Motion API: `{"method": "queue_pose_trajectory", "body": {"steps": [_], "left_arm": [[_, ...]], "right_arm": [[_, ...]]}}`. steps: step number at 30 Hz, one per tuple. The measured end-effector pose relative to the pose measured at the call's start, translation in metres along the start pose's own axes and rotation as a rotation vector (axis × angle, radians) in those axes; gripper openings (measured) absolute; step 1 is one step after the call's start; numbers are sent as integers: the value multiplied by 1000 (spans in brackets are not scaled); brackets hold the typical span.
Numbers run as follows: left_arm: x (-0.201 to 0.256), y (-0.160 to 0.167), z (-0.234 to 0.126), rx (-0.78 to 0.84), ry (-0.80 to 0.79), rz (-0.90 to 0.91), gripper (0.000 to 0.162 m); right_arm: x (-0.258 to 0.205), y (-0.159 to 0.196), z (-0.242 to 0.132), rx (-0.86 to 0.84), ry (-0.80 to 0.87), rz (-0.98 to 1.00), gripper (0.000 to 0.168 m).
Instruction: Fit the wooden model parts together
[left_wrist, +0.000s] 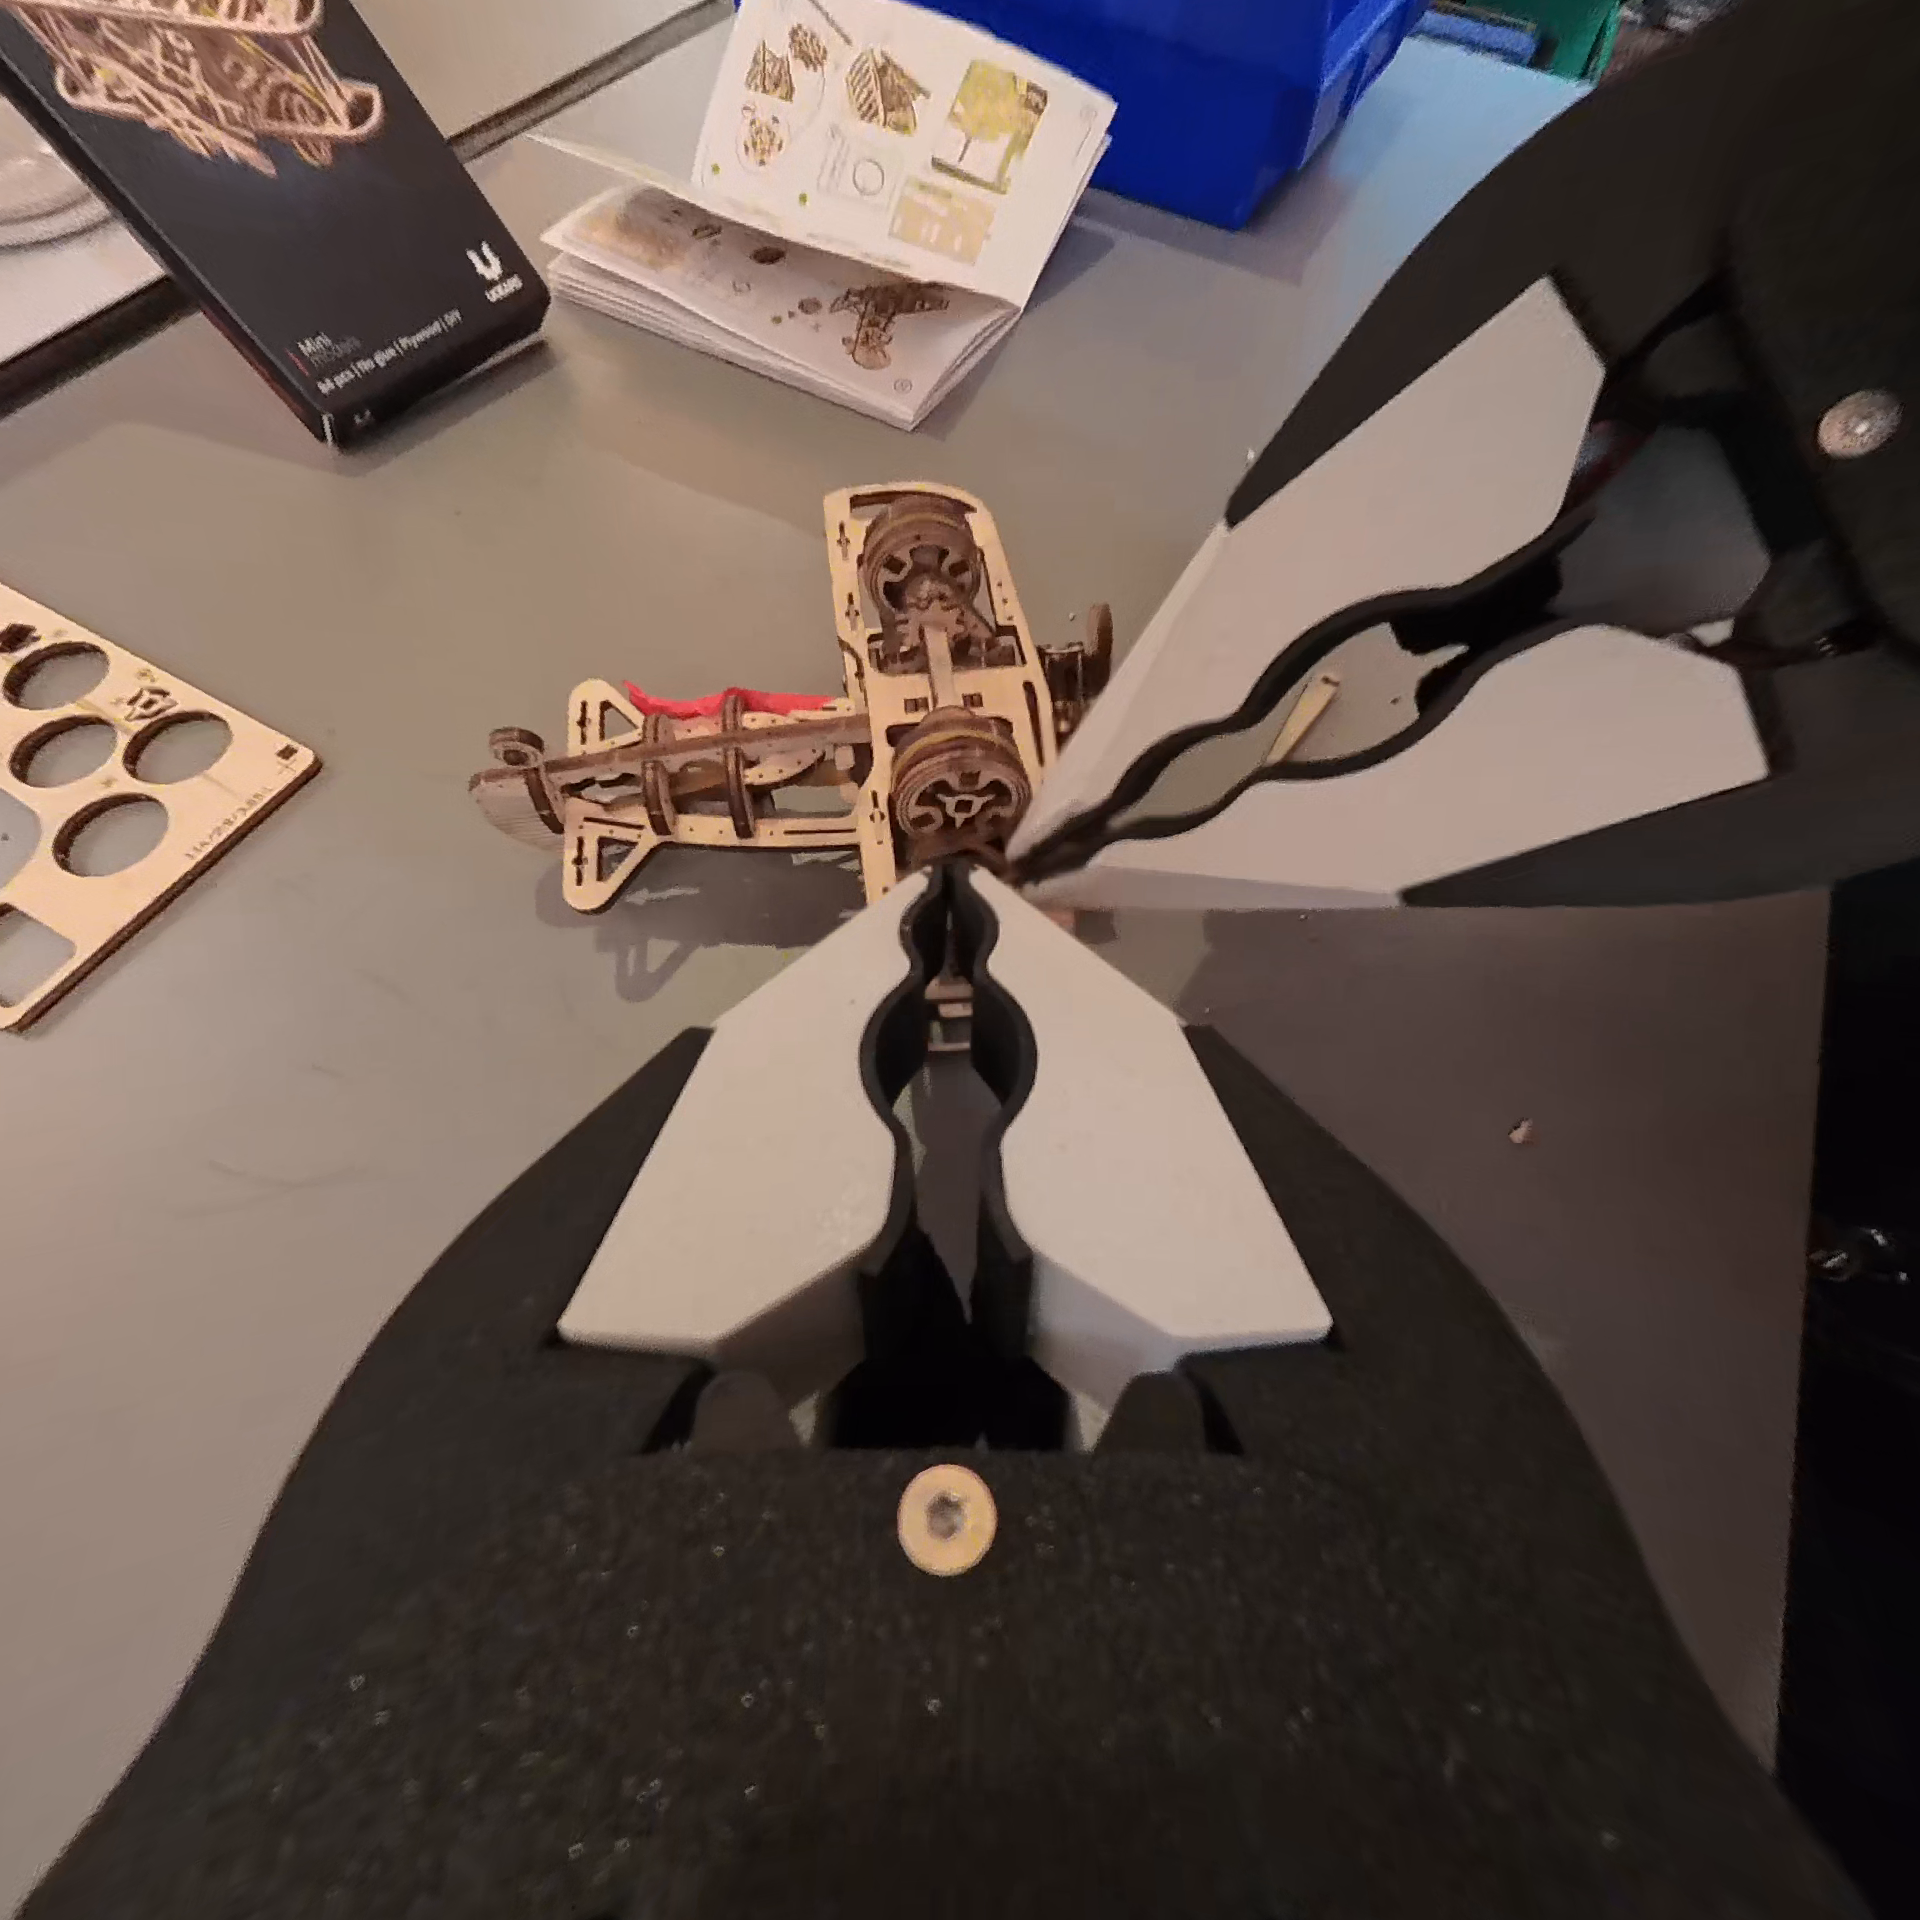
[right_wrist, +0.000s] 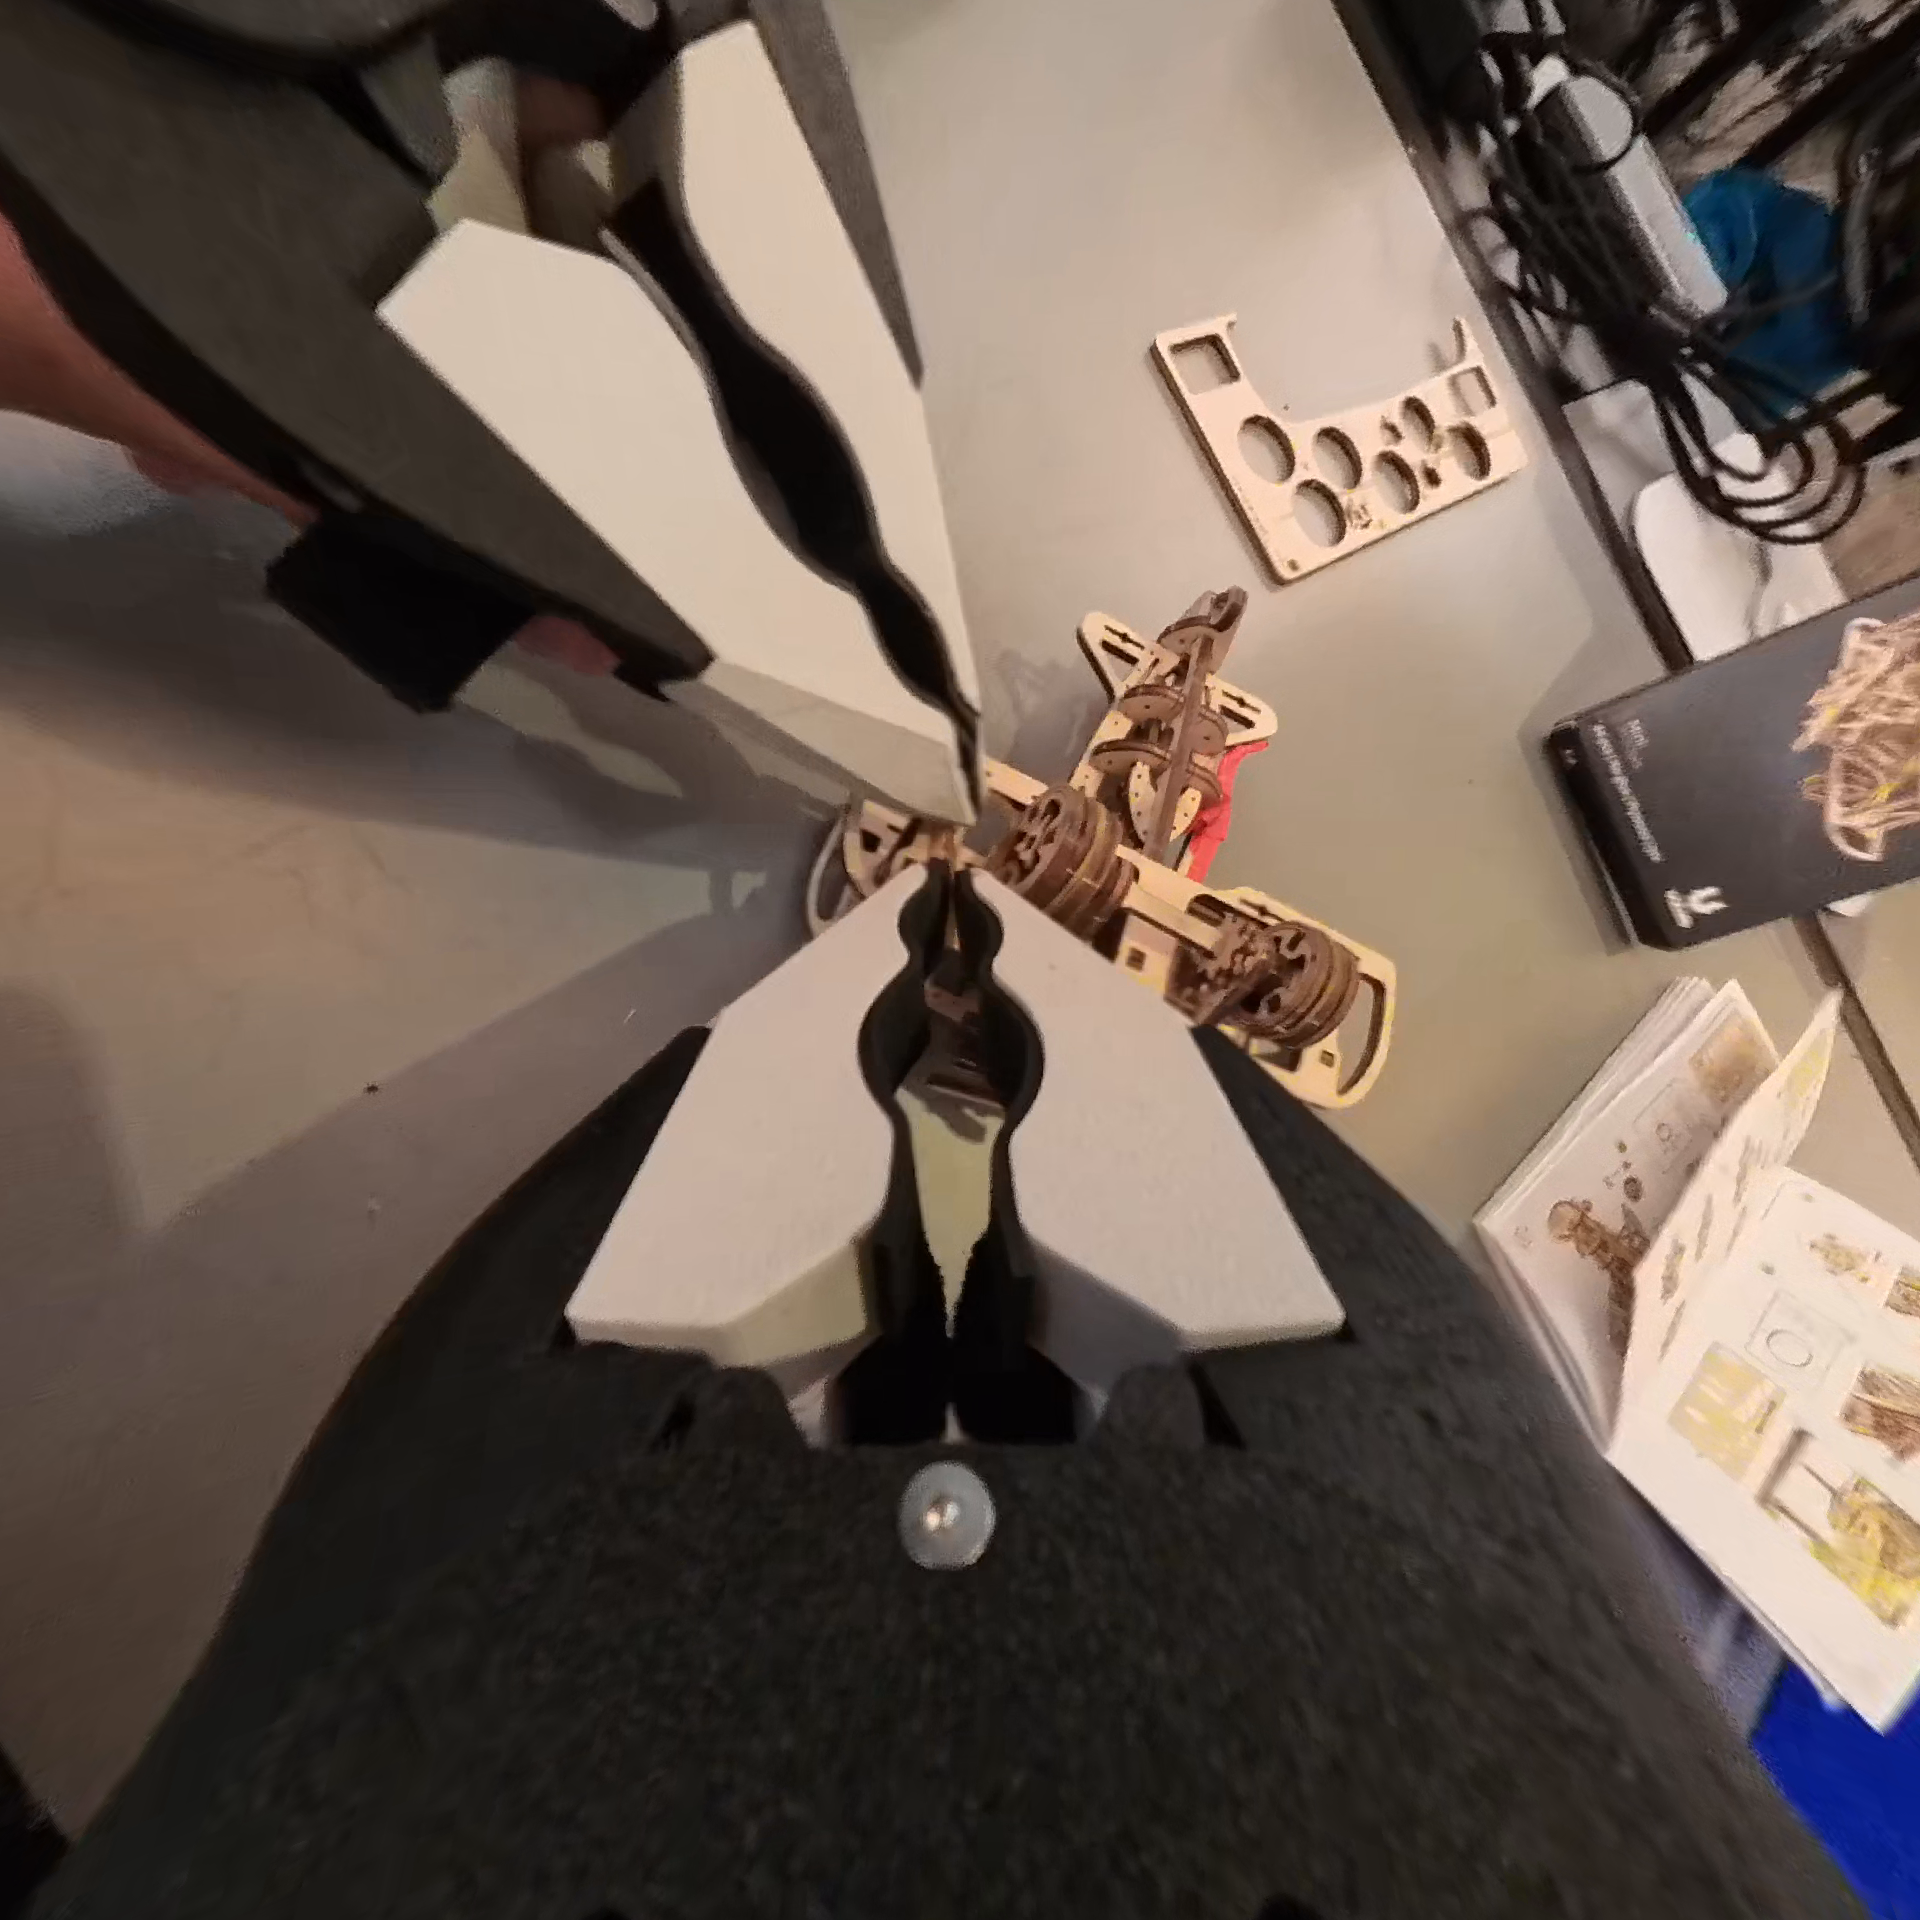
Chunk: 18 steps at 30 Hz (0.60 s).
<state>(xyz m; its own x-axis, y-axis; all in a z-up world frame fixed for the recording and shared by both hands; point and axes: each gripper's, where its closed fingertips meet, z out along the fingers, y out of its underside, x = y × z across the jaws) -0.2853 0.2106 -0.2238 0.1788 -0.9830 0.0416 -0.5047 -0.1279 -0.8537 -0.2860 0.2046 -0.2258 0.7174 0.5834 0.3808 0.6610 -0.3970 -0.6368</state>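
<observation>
Both tongs meet at the wooden plane model (left_wrist: 831, 748) lying mid-desk, its body running crosswise ahead of the left tongs (left_wrist: 948, 883), which are clamped on a small wooden part at the near wheel; the right tongs (right_wrist: 951, 883) pinch a thin piece beside it, equally near; blue bin (left_wrist: 1195, 94) at the far edge, contents hidden

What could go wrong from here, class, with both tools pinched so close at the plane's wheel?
1. Both tools, left tool and right tool, meet tip to tip beside the wooden biplane; they might collide.
2. Each seems to pinch a small wooden piece; it could snap or slip.
3. Pushing might slide the unheld biplane.
</observation>
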Motion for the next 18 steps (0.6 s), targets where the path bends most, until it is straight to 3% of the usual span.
{"method": "queue_pose_trajectory", "body": {"steps": [3,10,18], "left_arm": [[1,1,2,-15,7,-3,0],[3,1,4,-11,9,2,0],[2,1,5,-15,5,-11,0]], "right_arm": [[-5,-2,0,16,-42,26,1],[5,-2,-11,51,46,-13,8],[1,-1,-12,119,54,18,0]]}}
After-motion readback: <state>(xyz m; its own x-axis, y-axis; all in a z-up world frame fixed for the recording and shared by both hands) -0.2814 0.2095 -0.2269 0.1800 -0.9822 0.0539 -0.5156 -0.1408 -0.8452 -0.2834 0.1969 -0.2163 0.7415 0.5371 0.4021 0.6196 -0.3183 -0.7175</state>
